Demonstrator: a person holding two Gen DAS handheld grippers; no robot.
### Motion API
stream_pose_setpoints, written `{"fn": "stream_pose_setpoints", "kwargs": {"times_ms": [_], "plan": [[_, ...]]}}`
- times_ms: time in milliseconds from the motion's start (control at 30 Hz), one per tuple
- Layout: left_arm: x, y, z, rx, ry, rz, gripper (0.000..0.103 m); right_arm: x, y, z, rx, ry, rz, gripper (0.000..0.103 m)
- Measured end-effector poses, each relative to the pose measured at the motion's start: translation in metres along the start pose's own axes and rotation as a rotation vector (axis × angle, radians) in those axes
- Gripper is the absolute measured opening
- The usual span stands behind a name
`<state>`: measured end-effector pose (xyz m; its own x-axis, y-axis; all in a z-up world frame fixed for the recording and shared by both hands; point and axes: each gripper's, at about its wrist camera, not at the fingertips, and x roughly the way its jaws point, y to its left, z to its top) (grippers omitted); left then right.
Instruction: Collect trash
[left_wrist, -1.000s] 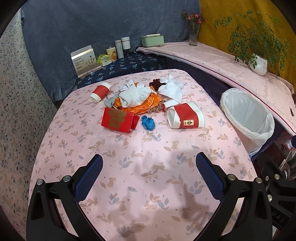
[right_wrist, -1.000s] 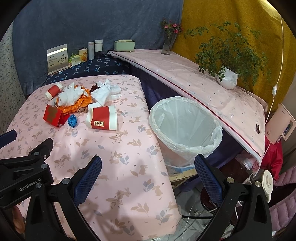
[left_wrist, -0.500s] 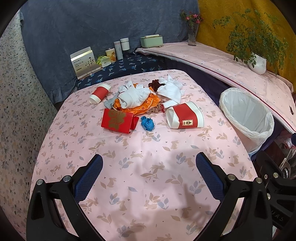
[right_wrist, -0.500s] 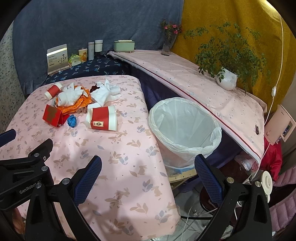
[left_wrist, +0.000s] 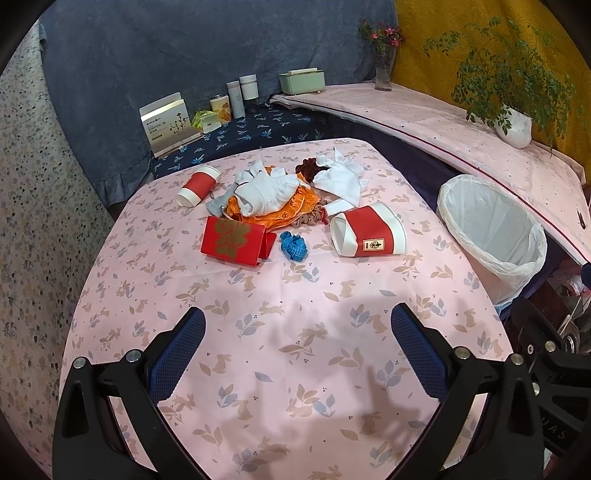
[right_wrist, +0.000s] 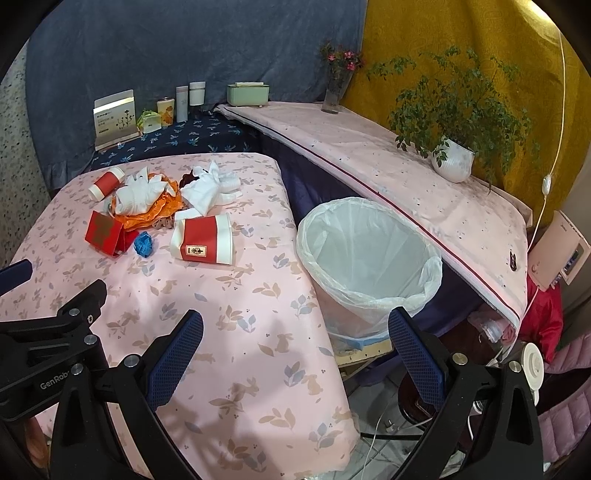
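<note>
A heap of trash lies at the far side of the pink table (left_wrist: 295, 369): a big red-and-white paper cup (left_wrist: 369, 234) on its side, a small red cup (left_wrist: 197, 184), a red box (left_wrist: 234, 240), a blue crumpled scrap (left_wrist: 293, 246), white tissues (left_wrist: 269, 192) and an orange wrapper (left_wrist: 295, 206). A bin lined with a white bag (right_wrist: 369, 254) stands off the table's right edge. My left gripper (left_wrist: 297, 354) hovers open over the near part of the table, well short of the heap. My right gripper (right_wrist: 295, 358) is open above the table's right edge, beside the bin.
A dark blue shelf behind the table carries a card stand (left_wrist: 168, 123), bottles (left_wrist: 236, 98) and a green box (left_wrist: 301, 81). A pink-covered counter on the right holds a potted plant (right_wrist: 452, 162) and a flower vase (right_wrist: 332, 92). Cables lie on the floor under the bin.
Both views have drifted only slightly; the heap and bin sit a touch lower and nearer in frame. Both grippers stay open and nothing was picked up.
</note>
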<state>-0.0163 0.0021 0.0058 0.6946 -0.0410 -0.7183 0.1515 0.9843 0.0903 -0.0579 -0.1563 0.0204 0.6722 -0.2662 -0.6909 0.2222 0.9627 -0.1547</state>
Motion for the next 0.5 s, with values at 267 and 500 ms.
{"fn": "stream_pose_setpoints", "kwargs": {"times_ms": [267,500], "plan": [[0.0011,-0.0012,0.0004,0.000,0.008,0.007,0.096,0.0015,-0.0010,0.0014,0.014,-0.006,-0.006,0.096],[0.0022,0.0005,0.0031,-0.001,0.007,0.005,0.096,0.0035,-0.0047,-0.0007,0.033,-0.011,-0.016,0.096]]}}
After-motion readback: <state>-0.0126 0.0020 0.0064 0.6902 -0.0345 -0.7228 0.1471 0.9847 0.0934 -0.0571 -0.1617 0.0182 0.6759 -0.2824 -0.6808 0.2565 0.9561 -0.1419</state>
